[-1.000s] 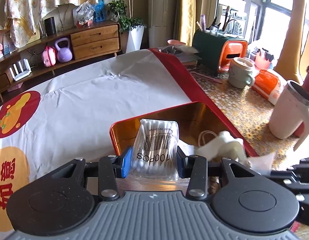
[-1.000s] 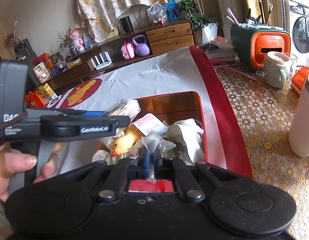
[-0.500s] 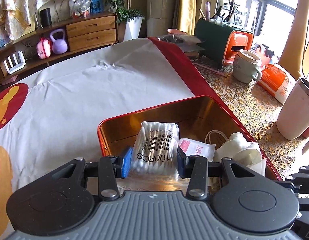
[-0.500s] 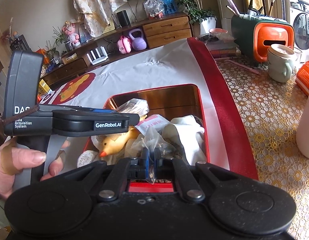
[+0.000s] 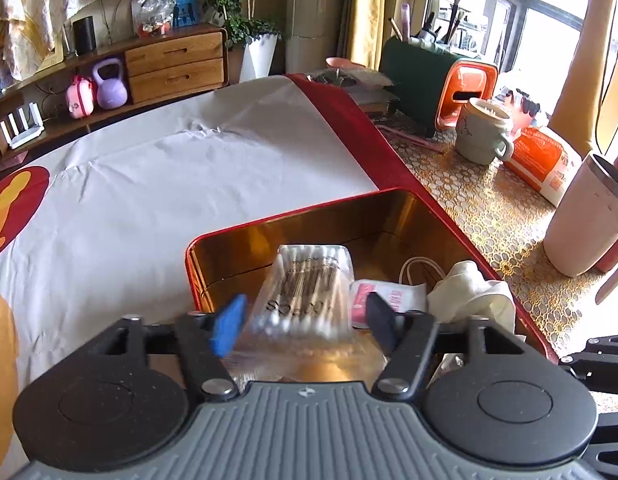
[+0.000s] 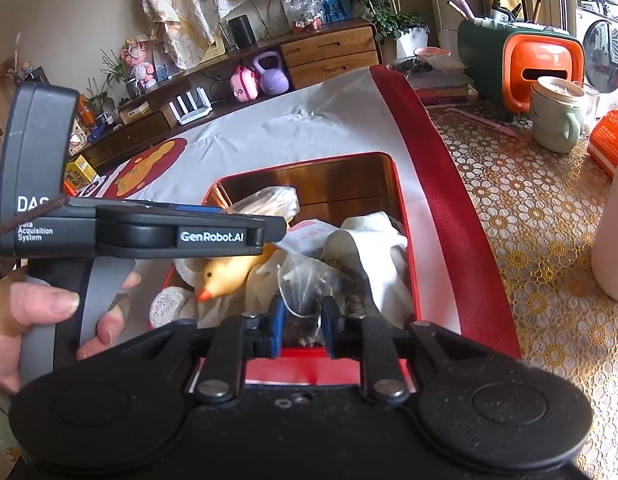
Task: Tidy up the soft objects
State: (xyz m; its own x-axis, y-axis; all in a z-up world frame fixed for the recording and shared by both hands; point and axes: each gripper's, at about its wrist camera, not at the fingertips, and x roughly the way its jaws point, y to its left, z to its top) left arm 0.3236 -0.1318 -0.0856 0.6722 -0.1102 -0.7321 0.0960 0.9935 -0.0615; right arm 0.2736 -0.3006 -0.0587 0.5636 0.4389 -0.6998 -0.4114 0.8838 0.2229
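- Cotton swab packet [image 5: 305,296]: lies tilted over the near left part of the red tin [image 5: 269,227], between the left gripper [image 5: 303,320] pads; jaws opening, pads clear of the packet.
- Clear bag of dark bits [image 6: 305,292]: sits between the right gripper [image 6: 302,326] pads at the tin's near edge; jaws opening, contact with the pads cannot be told.
- Also in the tin: yellow duck toy [image 6: 229,276], white cloth [image 6: 373,240], pink-printed sachet [image 5: 379,300].
- Tin rests on a white sheet [image 5: 169,184]; a mug [image 5: 483,132] stands well beyond.
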